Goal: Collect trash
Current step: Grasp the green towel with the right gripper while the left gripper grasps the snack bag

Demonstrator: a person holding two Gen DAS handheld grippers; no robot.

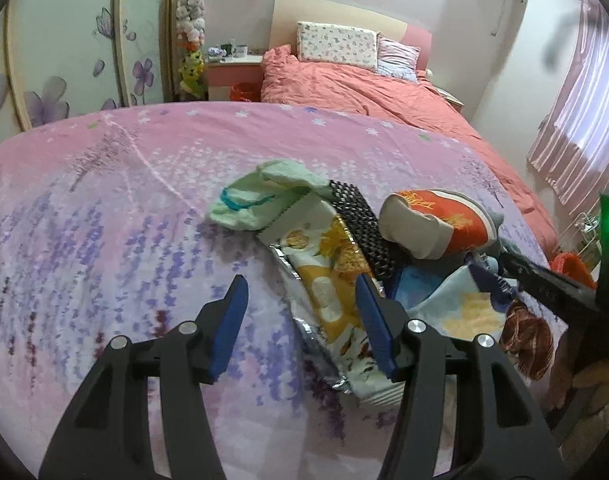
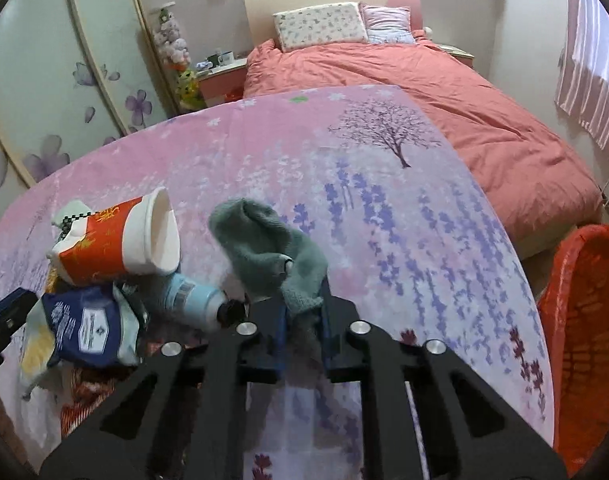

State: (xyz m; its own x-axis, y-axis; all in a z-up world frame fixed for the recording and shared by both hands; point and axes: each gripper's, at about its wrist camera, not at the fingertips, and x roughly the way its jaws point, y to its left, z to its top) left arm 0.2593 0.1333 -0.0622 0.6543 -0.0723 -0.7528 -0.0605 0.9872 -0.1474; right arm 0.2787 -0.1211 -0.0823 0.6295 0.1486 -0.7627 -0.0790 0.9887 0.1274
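My left gripper (image 1: 302, 300) hangs over the pink sheet (image 1: 104, 208) with its jaws spread wide and nothing between the blue pads (image 1: 230, 328). One snack wrapper (image 1: 328, 280), yellow with a foil edge, lies just ahead of it and partly under the right-hand finger. Past the wrapper, further ahead, I count one pale green sock (image 1: 260, 196), one black-and-white checkered piece (image 1: 360, 228) and, off to the right, one red paper cup (image 1: 432, 222) on its side.

My right gripper (image 2: 304, 320) has its jaws pressed in on one grey-green sock (image 2: 264, 248), which bunches up ahead of the fingertips and rests against the sheet. Just left of this gripper lies one light blue bottle (image 2: 188, 298) with a dark cap, its cap end near the left finger. Further left is one blue pouch (image 2: 84, 328) with white print, and ahead of that the same red cup (image 2: 116, 236), its open mouth turned toward the sock. One red basket (image 2: 584, 320) stands to the right of the gripper, beyond the sheet's edge. So I see two socks, one cup, one bottle, one wrapper, one pouch. Far ahead, two pillows (image 2: 320, 24) sit at the head of the bed.
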